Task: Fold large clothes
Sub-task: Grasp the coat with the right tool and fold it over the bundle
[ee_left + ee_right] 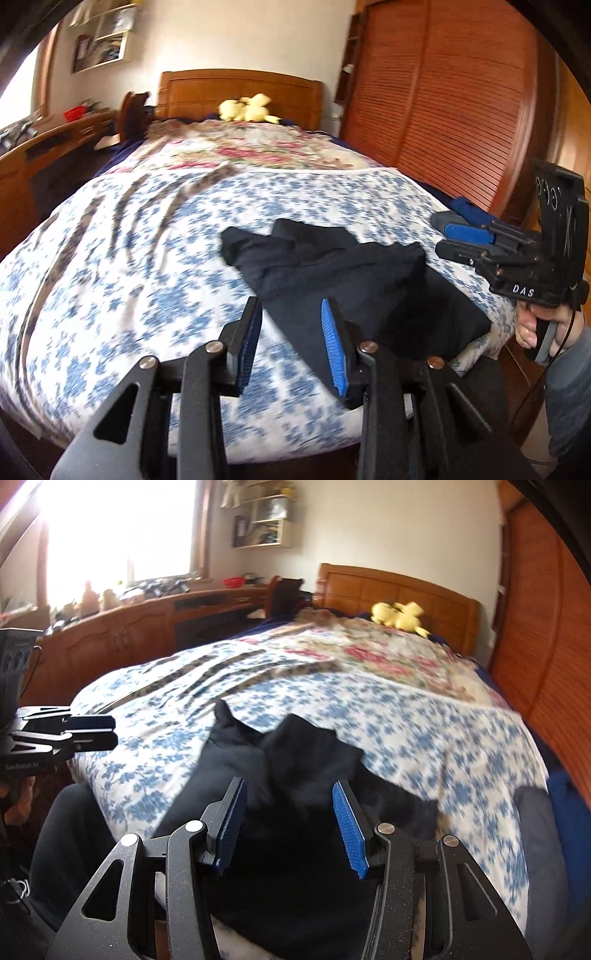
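Observation:
A dark navy garment [332, 266] lies crumpled on the blue-flowered bedspread [129, 280] near the bed's foot; it also shows in the right wrist view [280, 775]. My left gripper [291, 332] is open and empty, hovering over the garment's near left edge. My right gripper [288, 819] is open and empty above the garment's near part. The right gripper also shows in the left wrist view [450, 236], at the bed's right side. The left gripper shows in the right wrist view [92, 731], off the bed's left edge.
A yellow plush toy [247, 109] sits by the wooden headboard [240, 88]. A slatted wooden wardrobe [443, 99] stands right of the bed. A long wooden desk [140, 627] with clutter runs along the left under the window. Folded blue and grey clothes [554, 812] lie at the bed's right corner.

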`<state>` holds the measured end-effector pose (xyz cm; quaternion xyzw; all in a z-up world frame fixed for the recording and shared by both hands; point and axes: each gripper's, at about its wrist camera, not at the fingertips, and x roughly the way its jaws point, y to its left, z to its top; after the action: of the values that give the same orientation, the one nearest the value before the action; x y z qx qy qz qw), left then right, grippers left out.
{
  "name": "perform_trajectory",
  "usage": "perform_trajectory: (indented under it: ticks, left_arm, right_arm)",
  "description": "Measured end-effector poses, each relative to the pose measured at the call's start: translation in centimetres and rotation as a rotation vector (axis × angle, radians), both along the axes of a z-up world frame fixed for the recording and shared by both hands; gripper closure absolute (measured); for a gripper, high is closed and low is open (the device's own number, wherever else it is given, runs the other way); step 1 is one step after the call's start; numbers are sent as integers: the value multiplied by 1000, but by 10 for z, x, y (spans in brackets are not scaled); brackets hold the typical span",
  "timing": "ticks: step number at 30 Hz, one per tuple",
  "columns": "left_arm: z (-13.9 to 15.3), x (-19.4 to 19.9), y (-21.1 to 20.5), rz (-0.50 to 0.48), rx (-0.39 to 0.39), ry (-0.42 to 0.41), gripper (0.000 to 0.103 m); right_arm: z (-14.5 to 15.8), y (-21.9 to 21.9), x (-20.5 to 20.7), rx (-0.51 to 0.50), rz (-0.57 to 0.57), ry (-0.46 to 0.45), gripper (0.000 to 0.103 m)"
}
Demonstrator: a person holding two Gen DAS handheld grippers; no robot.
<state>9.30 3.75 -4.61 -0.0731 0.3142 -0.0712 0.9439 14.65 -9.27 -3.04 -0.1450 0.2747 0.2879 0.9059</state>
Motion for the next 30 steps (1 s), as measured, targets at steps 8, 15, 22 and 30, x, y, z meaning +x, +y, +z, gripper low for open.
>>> perform_trajectory:
  ticks: [8, 15, 22, 30]
  left_arm:
    - [-14, -22, 39, 69, 6, -6, 71]
    - [-24, -30, 62, 106, -1, 2, 71]
    - [-32, -34, 70, 122, -1, 15, 71]
    - [-33, -25, 58, 97, 4, 20, 71]
  right_arm:
    - [-15, 57, 30, -57, 61, 62, 54]
    - [-37, 77, 52, -121, 58, 114, 54]
    - [-63, 79, 64, -130, 85, 220, 56]
    - [-54, 60, 43, -82, 168, 236, 97]
